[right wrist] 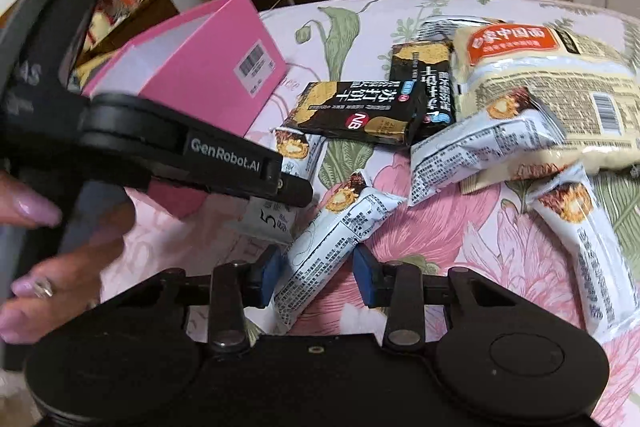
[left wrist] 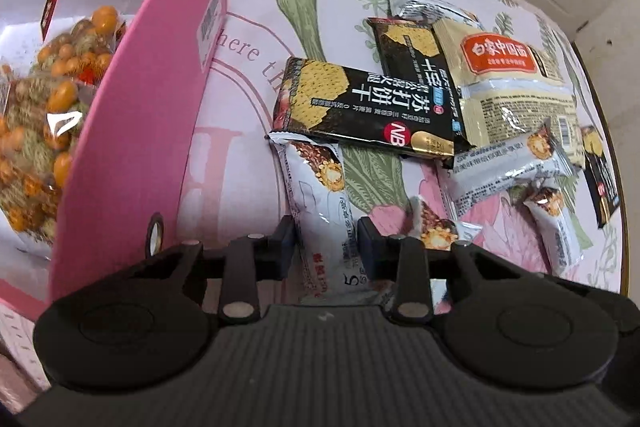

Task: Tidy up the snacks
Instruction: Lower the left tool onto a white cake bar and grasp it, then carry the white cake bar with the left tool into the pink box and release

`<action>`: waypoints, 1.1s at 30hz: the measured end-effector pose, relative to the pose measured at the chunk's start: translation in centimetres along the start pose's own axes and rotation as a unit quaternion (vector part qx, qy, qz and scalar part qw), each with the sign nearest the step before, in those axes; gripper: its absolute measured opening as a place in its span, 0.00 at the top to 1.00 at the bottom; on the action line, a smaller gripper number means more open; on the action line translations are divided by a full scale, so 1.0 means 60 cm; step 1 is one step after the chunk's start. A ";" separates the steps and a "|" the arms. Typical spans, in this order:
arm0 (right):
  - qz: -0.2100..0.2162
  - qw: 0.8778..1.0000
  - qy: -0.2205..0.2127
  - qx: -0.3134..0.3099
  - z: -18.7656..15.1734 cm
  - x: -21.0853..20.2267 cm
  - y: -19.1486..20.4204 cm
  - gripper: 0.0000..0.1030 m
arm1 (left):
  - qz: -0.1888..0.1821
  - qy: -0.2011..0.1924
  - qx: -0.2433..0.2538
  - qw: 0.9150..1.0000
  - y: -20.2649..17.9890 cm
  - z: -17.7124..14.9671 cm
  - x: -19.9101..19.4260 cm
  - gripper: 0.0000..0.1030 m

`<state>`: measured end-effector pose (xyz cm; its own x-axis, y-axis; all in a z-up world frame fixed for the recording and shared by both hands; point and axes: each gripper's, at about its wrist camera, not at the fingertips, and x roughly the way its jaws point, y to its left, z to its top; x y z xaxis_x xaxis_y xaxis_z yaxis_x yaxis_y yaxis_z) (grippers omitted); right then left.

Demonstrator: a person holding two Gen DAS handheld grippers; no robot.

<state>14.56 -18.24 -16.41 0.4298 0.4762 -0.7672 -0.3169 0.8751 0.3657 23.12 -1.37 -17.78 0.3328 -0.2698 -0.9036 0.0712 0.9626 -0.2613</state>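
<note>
Nearest the lens in each wrist view sits a white snack bar between blue-padded fingers: the left gripper [left wrist: 326, 241] straddles one bar [left wrist: 326, 211] lying lengthwise toward twelve o'clock, and the right gripper [right wrist: 316, 273] straddles a second bar [right wrist: 340, 227] angled toward one o'clock. Both sets of fingers stand spread with the pads just beside the wrappers, though I cannot tell whether the pads actually touch the film. Largest of all is the floral counter [left wrist: 248, 163] carrying everything, then the pink box [left wrist: 132, 131] at nine to ten o'clock of the left gripper, with a bag of mixed nuts [left wrist: 44, 115] already inside (so the sorting looks partly done). Next come the beige noodle packet [left wrist: 516, 83] at two o'clock, two black cracker packs [left wrist: 360, 107], and further white bars near three o'clock. The step in hand appears to be closing on both bars; it would go best by squeezing mid-length, gently, since crinkly film slips and the filling may crush. Lifting the left bar clear of the cracker pack overlapping its far end should avoid dragging it along.
</note>
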 end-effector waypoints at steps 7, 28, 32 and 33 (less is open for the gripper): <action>0.009 0.999 -0.004 0.031 0.000 0.014 -0.001 0.60 | 0.023 -0.020 0.025 0.999 -0.013 -0.015 -0.003 0.73; 0.012 0.999 0.000 0.032 -0.030 -0.152 0.023 0.62 | -0.023 -0.032 0.047 0.998 0.005 -0.102 -0.188 0.73; 0.015 1.000 -0.001 -0.001 -0.028 -0.177 0.065 0.62 | -0.024 -0.038 0.054 0.998 0.013 -0.111 -0.231 0.73; 0.014 1.000 -0.003 -0.013 -0.025 -0.183 0.077 0.62 | -0.023 -0.041 0.057 0.997 0.015 -0.113 -0.243 0.73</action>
<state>7.10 -19.54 -7.09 0.4252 0.5014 -0.7535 -0.3501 0.8588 0.3740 11.95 3.31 -7.13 0.4022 -0.3160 -0.8593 0.1927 0.9467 -0.2580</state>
